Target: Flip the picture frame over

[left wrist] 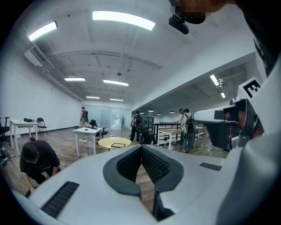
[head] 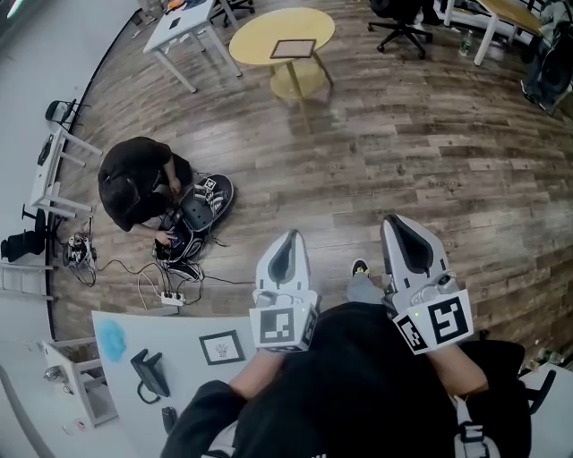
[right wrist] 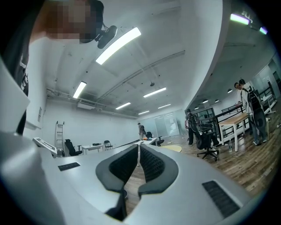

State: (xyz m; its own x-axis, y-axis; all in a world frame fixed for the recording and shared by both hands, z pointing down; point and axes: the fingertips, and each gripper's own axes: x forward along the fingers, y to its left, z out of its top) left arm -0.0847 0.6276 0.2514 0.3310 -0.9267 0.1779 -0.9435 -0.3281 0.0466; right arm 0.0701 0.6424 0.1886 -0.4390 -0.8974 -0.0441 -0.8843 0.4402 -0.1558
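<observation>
A dark picture frame [head: 293,48] lies flat on a round yellow table [head: 260,36] far ahead across the wood floor. The left gripper view shows the same frame [left wrist: 117,144] small on that table [left wrist: 105,142], just beyond the jaws. My left gripper [head: 288,240] and right gripper [head: 398,224] are held out level in front of the body, side by side, well short of the table. Both are shut with pads meeting at the tips and nothing between them: left gripper [left wrist: 141,147], right gripper [right wrist: 138,147]. The right gripper view catches only an edge of the yellow table [right wrist: 174,149].
A person in black [head: 134,183] crouches on the floor at left beside cables and a power strip [head: 170,298]. A white table [head: 183,22] stands left of the round one, an office chair [head: 398,22] to its right. A second small frame [head: 221,347] lies on a white desk [head: 179,326] behind me.
</observation>
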